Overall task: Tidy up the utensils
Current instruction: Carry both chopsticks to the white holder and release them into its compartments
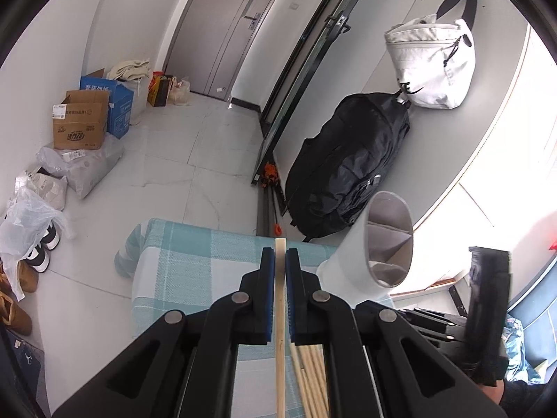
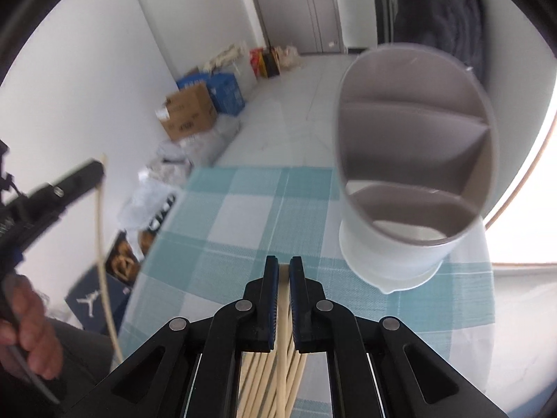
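**One chopstick in each gripper, holder waiting on the right**

My left gripper (image 1: 280, 261) is clamped on one pale, slim wooden chopstick (image 1: 280, 348), its tip poking just past the pads. The loose bundle of the same sticks (image 2: 275, 383) lies beneath on the teal-and-white checked tablecloth (image 2: 236, 216); I make out at least five there, overlapping too much for a firm count. My right gripper (image 2: 284, 271) is pinched on another single stick from that pile. They look light, stiff and smooth, likely to swivel if held near an end, so I would grip nearer the middle. Further right stands one white oval plastic utensil holder (image 2: 393, 254), upright, with three empty grey compartments
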`<state>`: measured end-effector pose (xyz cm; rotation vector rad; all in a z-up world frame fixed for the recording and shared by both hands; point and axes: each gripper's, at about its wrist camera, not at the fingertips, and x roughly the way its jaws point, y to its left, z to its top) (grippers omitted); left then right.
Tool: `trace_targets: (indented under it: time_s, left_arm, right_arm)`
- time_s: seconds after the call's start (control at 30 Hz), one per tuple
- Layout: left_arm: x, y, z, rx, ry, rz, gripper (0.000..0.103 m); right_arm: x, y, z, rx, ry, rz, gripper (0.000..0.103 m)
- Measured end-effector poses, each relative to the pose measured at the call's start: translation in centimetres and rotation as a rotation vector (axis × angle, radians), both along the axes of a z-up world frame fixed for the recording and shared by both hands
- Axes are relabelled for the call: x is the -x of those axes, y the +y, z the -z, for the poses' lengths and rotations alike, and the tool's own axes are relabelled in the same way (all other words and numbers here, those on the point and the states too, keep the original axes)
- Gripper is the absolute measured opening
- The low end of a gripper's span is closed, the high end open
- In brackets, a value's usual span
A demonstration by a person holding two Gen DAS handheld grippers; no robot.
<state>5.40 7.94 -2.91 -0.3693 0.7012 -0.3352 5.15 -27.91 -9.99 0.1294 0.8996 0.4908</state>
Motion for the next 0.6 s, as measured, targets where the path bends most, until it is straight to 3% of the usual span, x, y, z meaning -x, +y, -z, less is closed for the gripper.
trace_targets:
  time_s: [0.27,0.6]
  left_arm:
    - [1.4,-3.4,-3.0,0.002,-0.102,0.042,0.002]
    - [1.0,-7.2,-6.0,-0.046,-0.16,0.033,0.002]
  right_arm:
    - [3.5,-3.5,-3.7,-0.111,-0.181,0.04,0.006]
    - [4.5,-6.1,-5.0,-0.175,-0.244,0.081,0.005]
